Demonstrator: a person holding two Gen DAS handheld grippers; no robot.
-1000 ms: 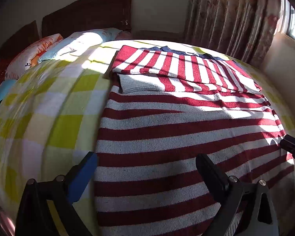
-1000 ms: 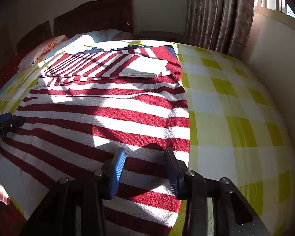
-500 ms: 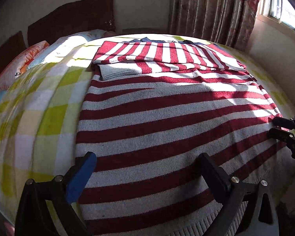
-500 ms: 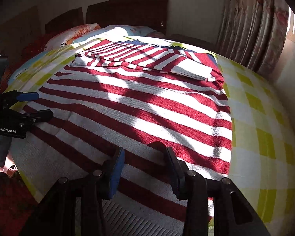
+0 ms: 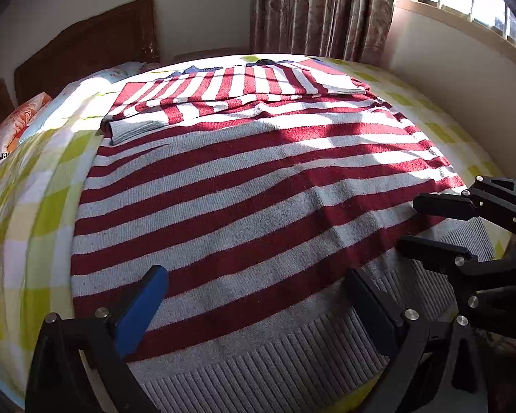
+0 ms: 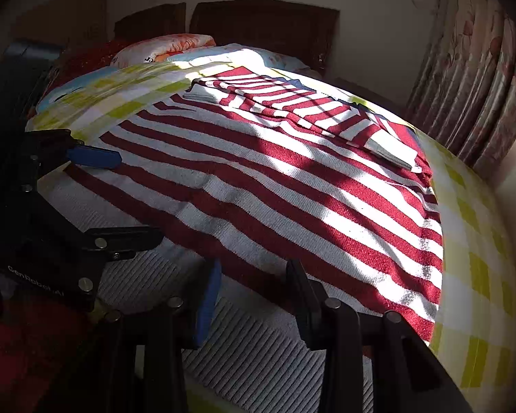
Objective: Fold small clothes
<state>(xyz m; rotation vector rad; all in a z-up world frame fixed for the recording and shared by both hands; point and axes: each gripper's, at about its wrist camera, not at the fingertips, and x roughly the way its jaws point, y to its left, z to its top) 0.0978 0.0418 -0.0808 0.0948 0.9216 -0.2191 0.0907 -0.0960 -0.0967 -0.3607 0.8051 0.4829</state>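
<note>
Striped sweater (image 5: 244, 186) spread flat on bed (image 5: 34, 206), ribbed hem (image 5: 275, 361) at near edge. Soft, limp knit, likely heavy enough to sag; best pinched at hem's 2 corners. Left gripper (image 5: 258, 306) wide apart, right gripper (image 6: 254, 296) part open, both empty above hem.

One striped sweater (image 5: 244, 199), two pillows (image 6: 175, 46), two claws (image 5: 254, 296).

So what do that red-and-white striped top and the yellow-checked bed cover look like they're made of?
The red-and-white striped top looks like knitted yarn, wool or cotton: fuzzy matte surface, ribbed grey hem. The yellow-checked bed cover looks like thin woven cloth, probably cotton: flat, matte and smooth, though blur hides its weave.
</note>
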